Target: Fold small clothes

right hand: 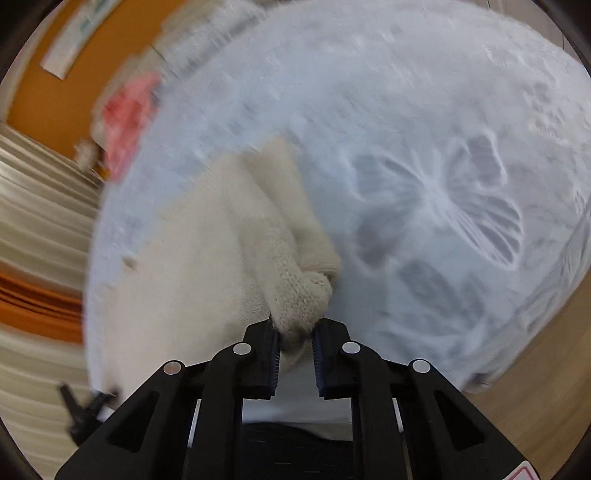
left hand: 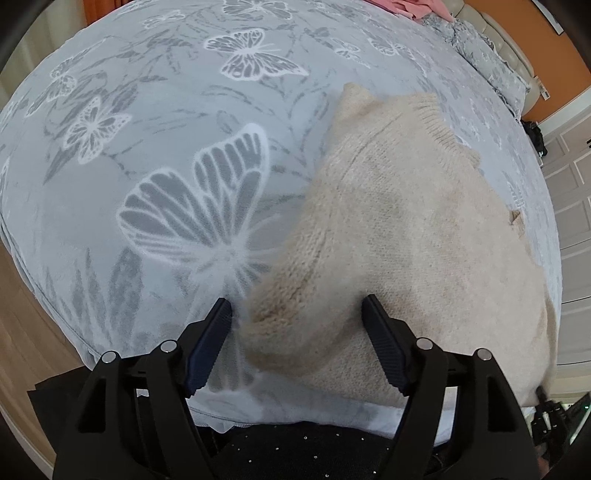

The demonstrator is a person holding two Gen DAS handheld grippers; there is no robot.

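Observation:
A small cream knitted sweater (left hand: pixel 413 236) lies on a pale blue bedspread (left hand: pixel 147 110) printed with butterflies. In the left wrist view my left gripper (left hand: pixel 297 308) is open, its two fingers standing either side of the sweater's sleeve end (left hand: pixel 291 314), which lies between them near the bed's front edge. In the right wrist view, which is blurred, my right gripper (right hand: pixel 295 332) is shut on a bunched knitted cuff (right hand: pixel 301 299) of the same sweater (right hand: pixel 192 266), which spreads out to the left.
A pink garment (left hand: pixel 410 7) lies at the far edge of the bed and shows in the right wrist view (right hand: pixel 127 118) too. Pillows (left hand: pixel 487 59) lie at the far right. Wooden floor (left hand: pixel 22 350) borders the bed; white doors (left hand: pixel 569 177) stand to the right.

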